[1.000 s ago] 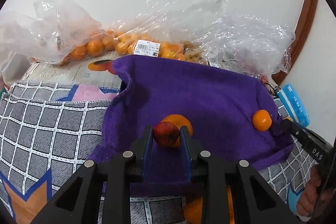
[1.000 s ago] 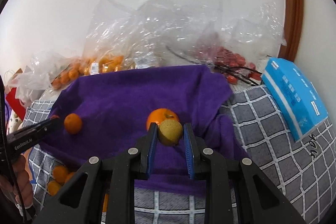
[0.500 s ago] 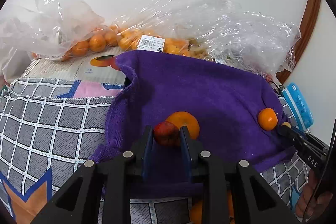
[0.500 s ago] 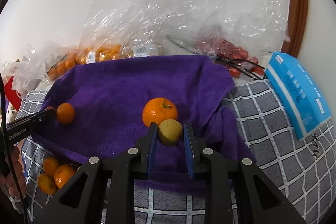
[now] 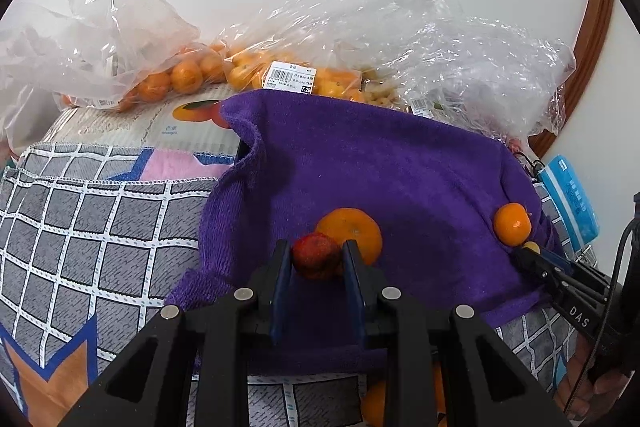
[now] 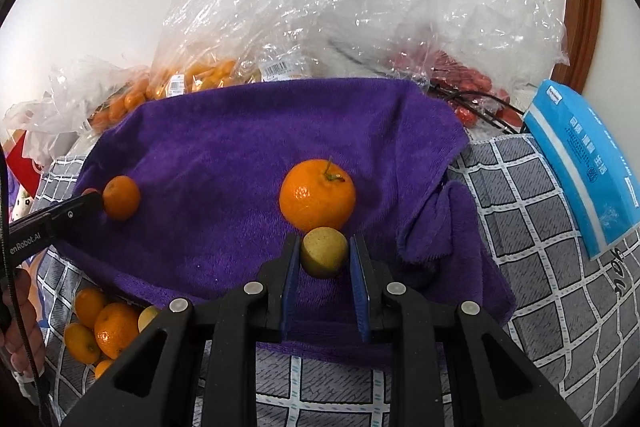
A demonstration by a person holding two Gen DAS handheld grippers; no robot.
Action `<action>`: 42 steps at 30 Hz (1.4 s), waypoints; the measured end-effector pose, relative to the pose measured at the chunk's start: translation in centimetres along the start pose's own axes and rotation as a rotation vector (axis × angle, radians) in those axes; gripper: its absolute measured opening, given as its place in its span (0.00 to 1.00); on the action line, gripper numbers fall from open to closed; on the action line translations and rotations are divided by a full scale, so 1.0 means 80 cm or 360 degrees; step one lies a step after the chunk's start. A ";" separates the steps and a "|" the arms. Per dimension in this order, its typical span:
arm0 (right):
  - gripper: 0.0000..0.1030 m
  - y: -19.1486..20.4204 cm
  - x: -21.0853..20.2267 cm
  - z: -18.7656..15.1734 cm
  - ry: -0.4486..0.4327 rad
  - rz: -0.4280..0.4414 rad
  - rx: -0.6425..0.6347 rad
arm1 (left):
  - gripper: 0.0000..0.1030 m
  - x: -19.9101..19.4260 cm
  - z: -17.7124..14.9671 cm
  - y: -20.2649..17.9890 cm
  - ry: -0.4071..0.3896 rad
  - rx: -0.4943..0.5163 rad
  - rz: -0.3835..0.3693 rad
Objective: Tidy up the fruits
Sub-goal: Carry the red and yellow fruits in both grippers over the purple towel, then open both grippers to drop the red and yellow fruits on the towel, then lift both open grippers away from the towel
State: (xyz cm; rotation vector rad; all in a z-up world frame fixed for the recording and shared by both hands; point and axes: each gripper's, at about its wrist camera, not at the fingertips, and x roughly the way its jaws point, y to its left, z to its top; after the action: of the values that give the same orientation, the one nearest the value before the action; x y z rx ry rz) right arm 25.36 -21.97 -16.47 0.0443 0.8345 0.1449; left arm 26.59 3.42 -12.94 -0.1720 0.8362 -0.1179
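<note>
Crowding purple towel (image 6: pixel 224 163): plastic bags (image 6: pixel 320 7), tissue pack (image 6: pixel 580 163)

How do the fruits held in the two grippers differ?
The left gripper holds a red fruit with a dark, rough-looking skin; the right gripper holds a yellow-green fruit with a smoother skin. Both are small, round, clamped between blue pads, above the purple towel by the big orange.
</note>
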 end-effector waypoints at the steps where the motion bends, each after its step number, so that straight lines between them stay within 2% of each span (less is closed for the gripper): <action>1: 0.24 0.001 -0.001 0.000 -0.0001 -0.0002 -0.0005 | 0.24 0.000 0.000 0.001 0.0002 -0.0002 -0.0001; 15: 0.24 0.013 -0.002 -0.003 0.0002 -0.0003 -0.0068 | 0.24 0.000 0.000 0.001 0.0003 -0.0017 -0.0007; 17: 0.28 0.013 -0.006 -0.003 -0.0020 0.0007 -0.0063 | 0.25 0.000 0.000 0.001 0.0004 -0.0014 -0.0005; 19: 0.35 0.013 -0.012 -0.002 -0.0048 0.0021 -0.0052 | 0.27 0.000 0.000 0.002 0.0005 -0.0021 -0.0011; 20: 0.36 0.013 -0.014 -0.003 -0.0061 0.0026 -0.0047 | 0.27 0.000 0.000 0.003 0.0010 -0.0030 -0.0017; 23: 0.36 0.014 -0.021 -0.004 -0.0103 0.0034 -0.0047 | 0.28 -0.001 0.000 0.005 0.0021 -0.0054 -0.0047; 30: 0.36 0.018 -0.037 -0.005 -0.0203 -0.0027 -0.0073 | 0.42 -0.012 0.001 -0.001 -0.0022 -0.0028 -0.0050; 33: 0.36 0.018 -0.046 -0.002 -0.0248 -0.0065 -0.0093 | 0.42 -0.021 0.003 -0.005 -0.0041 -0.0015 -0.0057; 42: 0.36 0.023 -0.105 0.003 -0.0262 0.0016 0.0021 | 0.47 -0.069 0.008 -0.025 -0.0140 0.0077 -0.0069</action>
State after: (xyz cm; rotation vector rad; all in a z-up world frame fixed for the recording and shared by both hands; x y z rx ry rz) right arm 19.80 -21.39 -9.95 0.0716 0.6710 0.1430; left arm 23.33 2.47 -8.12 -0.1487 0.7413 -0.1700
